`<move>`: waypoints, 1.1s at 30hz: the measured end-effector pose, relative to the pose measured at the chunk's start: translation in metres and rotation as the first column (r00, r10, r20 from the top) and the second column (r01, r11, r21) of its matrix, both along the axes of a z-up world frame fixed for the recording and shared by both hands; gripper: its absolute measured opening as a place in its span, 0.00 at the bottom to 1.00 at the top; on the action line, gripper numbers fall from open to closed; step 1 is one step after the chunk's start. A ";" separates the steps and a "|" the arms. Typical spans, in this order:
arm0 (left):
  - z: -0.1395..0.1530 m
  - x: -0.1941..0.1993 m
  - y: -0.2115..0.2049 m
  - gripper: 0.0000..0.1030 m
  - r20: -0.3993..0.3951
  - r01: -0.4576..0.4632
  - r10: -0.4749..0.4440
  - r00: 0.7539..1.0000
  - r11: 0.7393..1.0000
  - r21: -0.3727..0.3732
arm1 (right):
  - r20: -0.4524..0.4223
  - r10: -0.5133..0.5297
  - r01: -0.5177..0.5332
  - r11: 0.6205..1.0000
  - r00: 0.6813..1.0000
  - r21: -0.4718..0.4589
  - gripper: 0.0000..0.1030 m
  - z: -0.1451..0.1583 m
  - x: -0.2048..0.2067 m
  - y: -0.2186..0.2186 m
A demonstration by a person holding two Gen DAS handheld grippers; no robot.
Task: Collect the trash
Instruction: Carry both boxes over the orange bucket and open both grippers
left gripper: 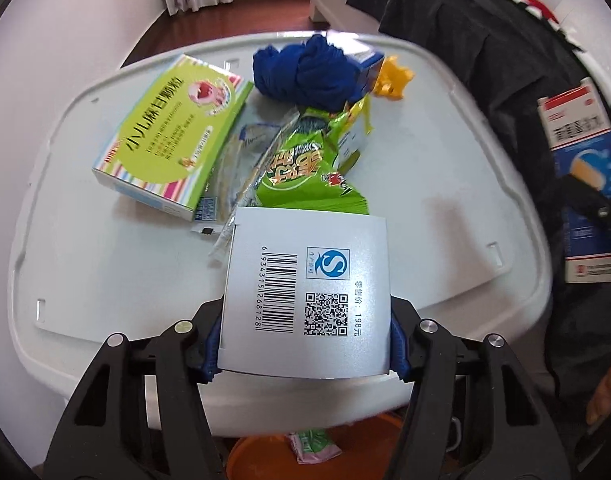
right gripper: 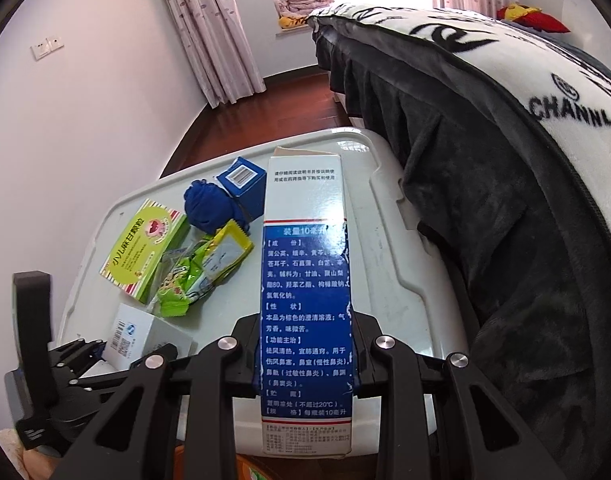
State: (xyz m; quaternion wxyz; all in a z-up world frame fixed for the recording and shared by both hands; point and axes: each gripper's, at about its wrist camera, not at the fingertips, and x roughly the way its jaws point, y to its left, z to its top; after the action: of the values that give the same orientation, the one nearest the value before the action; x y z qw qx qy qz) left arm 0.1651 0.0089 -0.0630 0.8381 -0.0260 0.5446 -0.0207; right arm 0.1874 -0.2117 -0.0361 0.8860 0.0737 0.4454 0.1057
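Observation:
My left gripper is shut on a silver-white box with a barcode and a QR code, its blue pads pressed on both sides. The box sits at the near edge of a white plastic lid; it also shows in the right wrist view as the silver-white box. My right gripper is shut on a tall blue-and-white medicine box, held above the lid. On the lid lie a green medicine box and green snack wrappers.
A blue cloth, a small blue box and a yellow piece lie at the lid's far side. An orange basin holding a wrapper sits below the near edge. A bed with a dark blanket stands right.

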 end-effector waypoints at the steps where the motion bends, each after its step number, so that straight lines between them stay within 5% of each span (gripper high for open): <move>1: 0.006 -0.004 -0.001 0.58 0.011 0.006 -0.006 1.000 1.000 0.001 | 0.003 0.003 -0.003 1.000 1.000 -0.003 0.28 0.002 -0.002 0.002; 12: 0.053 -0.063 0.013 0.58 0.088 0.067 -0.066 0.994 0.998 -0.008 | 0.025 0.119 -0.119 0.993 0.993 -0.012 0.28 0.033 -0.058 0.037; 17: 0.040 -0.114 0.016 0.58 0.038 0.179 -0.177 0.983 0.983 -0.044 | -0.101 0.217 -0.217 0.976 0.971 0.013 0.29 0.010 -0.104 0.049; 22: -0.014 -0.150 0.019 0.58 -0.146 0.273 -0.289 0.946 0.955 -0.118 | -0.344 0.285 -0.270 0.958 0.895 0.092 0.29 -0.060 -0.142 0.056; 29: -0.098 -0.164 0.010 0.59 -0.350 0.247 -0.317 0.881 0.941 -0.231 | -0.575 0.304 -0.283 0.951 0.760 0.128 0.31 -0.147 -0.160 0.070; 32: -0.119 -0.161 -0.002 0.62 -0.409 0.274 -0.335 0.848 0.940 -0.203 | -0.626 0.291 -0.252 0.955 0.723 0.154 0.91 -0.178 -0.160 0.068; 33: -0.124 -0.161 -0.004 0.63 -0.429 0.278 -0.342 0.836 0.938 -0.205 | -0.625 0.281 -0.245 0.958 0.728 0.145 0.91 -0.186 -0.163 0.066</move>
State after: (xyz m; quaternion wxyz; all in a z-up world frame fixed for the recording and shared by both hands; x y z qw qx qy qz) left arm 0.0045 0.0052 -0.1874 0.6678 0.0024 0.7207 -0.1861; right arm 0.0247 -0.1458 -0.2225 0.6549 0.0647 0.7230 0.2103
